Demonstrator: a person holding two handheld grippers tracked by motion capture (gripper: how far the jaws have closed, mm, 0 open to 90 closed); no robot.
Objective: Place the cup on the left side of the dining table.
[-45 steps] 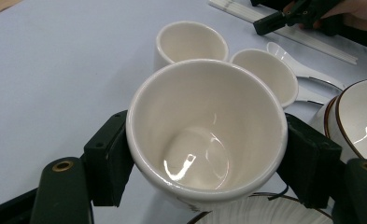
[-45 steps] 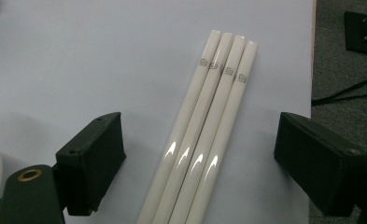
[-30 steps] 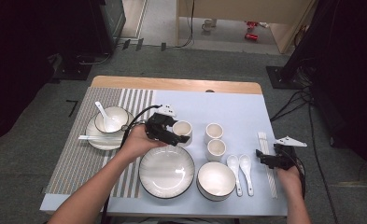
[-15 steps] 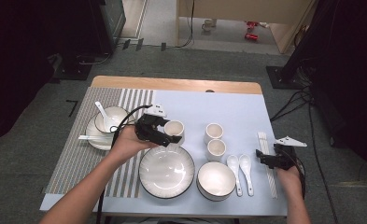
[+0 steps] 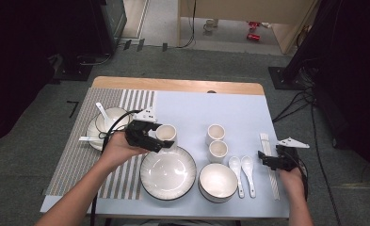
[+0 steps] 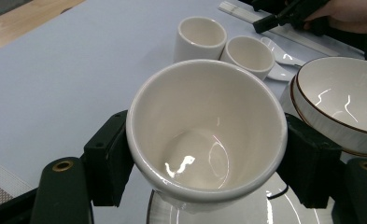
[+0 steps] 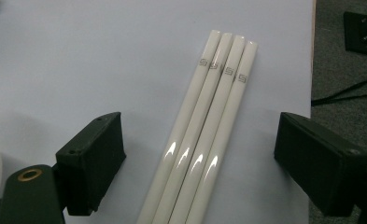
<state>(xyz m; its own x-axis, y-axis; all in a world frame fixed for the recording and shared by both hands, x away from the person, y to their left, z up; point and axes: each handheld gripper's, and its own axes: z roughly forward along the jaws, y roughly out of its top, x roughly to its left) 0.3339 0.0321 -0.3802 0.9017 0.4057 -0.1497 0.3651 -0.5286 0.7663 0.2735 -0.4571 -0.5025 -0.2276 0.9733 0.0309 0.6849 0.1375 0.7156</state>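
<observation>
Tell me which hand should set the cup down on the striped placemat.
Left. The left tool already grips the cup between its jaws, right beside the striped placemat. The right tool hovers open over the chopsticks at the table's far side.

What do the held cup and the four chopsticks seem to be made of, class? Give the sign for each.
Cup: probably glazed ceramic. It is cream white and glossy, with bright light spots inside and a thick rounded rim.
Chopsticks: smooth and glossy white, with a highlight on each and a small printed mark near one end. They could be melamine plastic or glazed ceramic; the look leaves it open.
</observation>
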